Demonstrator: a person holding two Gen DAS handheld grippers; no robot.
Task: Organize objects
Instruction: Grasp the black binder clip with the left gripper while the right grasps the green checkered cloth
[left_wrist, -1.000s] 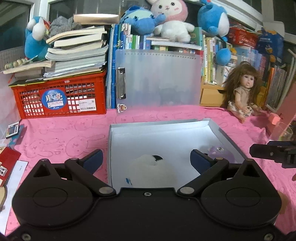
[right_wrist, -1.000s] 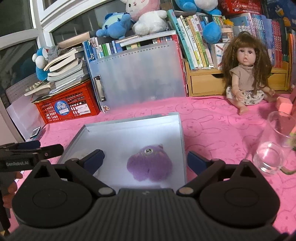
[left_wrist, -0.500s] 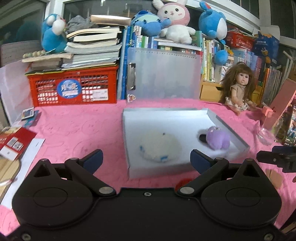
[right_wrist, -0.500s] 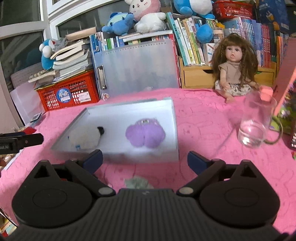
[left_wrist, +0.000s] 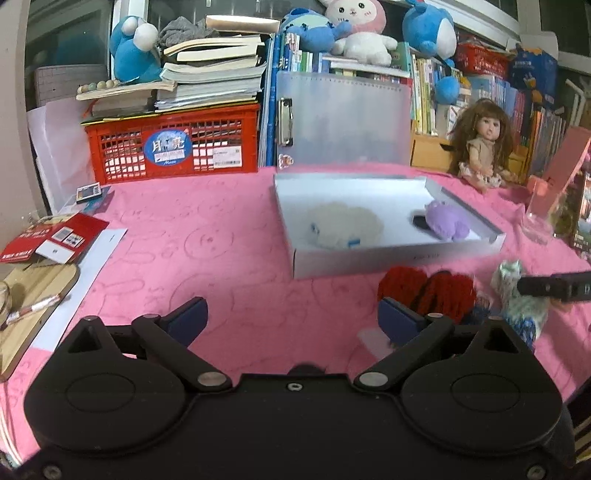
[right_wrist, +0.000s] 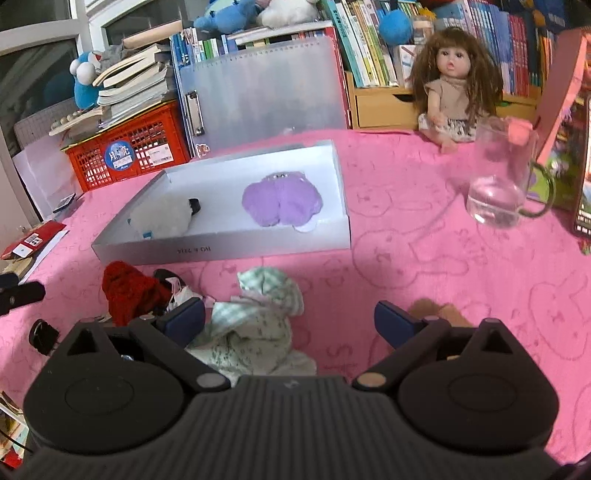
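A shallow white box (left_wrist: 388, 254) (right_wrist: 221, 251) lies on the pink cloth and holds a cream plush (left_wrist: 345, 227) (right_wrist: 162, 219) and a purple plush (left_wrist: 445, 221) (right_wrist: 282, 199). In front of the box sit a red knitted item (left_wrist: 428, 290) (right_wrist: 127, 290) and a pale green checked cloth toy (left_wrist: 517, 295) (right_wrist: 258, 317). My left gripper (left_wrist: 291, 319) is open over bare cloth, left of the red item. My right gripper (right_wrist: 290, 317) is open above the green toy, whose body lies by the left finger.
A red crate (left_wrist: 173, 142) under stacked books, a translucent folder (left_wrist: 343, 122) and a doll (left_wrist: 484, 144) (right_wrist: 454, 83) line the back. A glass mug (right_wrist: 502, 177) stands at the right. A red booklet (left_wrist: 51, 236), papers and a wooden board (left_wrist: 33, 295) lie at the left.
Both grippers have pulled back from over the box toward the near edge. The red item and the green toy have come into view in front of the box.
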